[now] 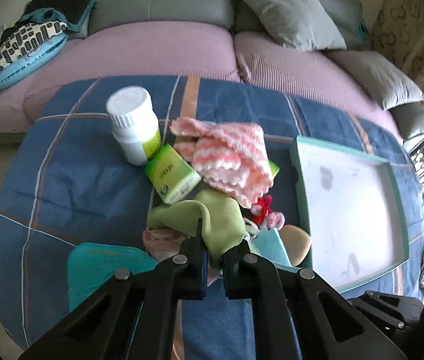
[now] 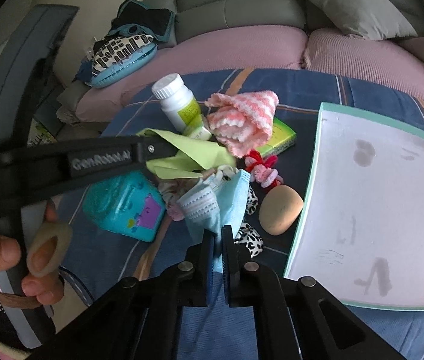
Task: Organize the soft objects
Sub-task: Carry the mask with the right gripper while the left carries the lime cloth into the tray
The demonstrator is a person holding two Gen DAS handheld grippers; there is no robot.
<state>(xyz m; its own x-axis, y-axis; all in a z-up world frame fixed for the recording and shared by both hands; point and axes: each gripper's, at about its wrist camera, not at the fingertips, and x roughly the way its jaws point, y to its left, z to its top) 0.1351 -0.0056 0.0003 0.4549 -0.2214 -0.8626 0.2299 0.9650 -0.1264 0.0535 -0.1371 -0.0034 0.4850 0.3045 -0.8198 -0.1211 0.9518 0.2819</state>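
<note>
My left gripper (image 1: 222,234) is shut on a light green cloth (image 1: 212,216) at the near edge of a pile on the blue blanket; the cloth (image 2: 182,153) and that gripper's finger (image 2: 158,148) also show in the right wrist view. My right gripper (image 2: 217,231) is shut on a blue face mask (image 2: 224,198) and holds its lower edge. A pink and white knitted cloth (image 1: 227,153) lies over the pile's far side. A red and pink fuzzy tie (image 2: 263,168) and a black-and-white spotted fabric (image 2: 251,240) lie beside the mask.
An empty teal-rimmed white tray (image 2: 308,210) lies at the right. A white bottle (image 1: 134,126), a green box (image 1: 173,177), a teal case (image 2: 122,204) and a tan stone-like lump (image 2: 281,210) sit in the pile. A sofa with grey cushions (image 1: 290,15) stands behind.
</note>
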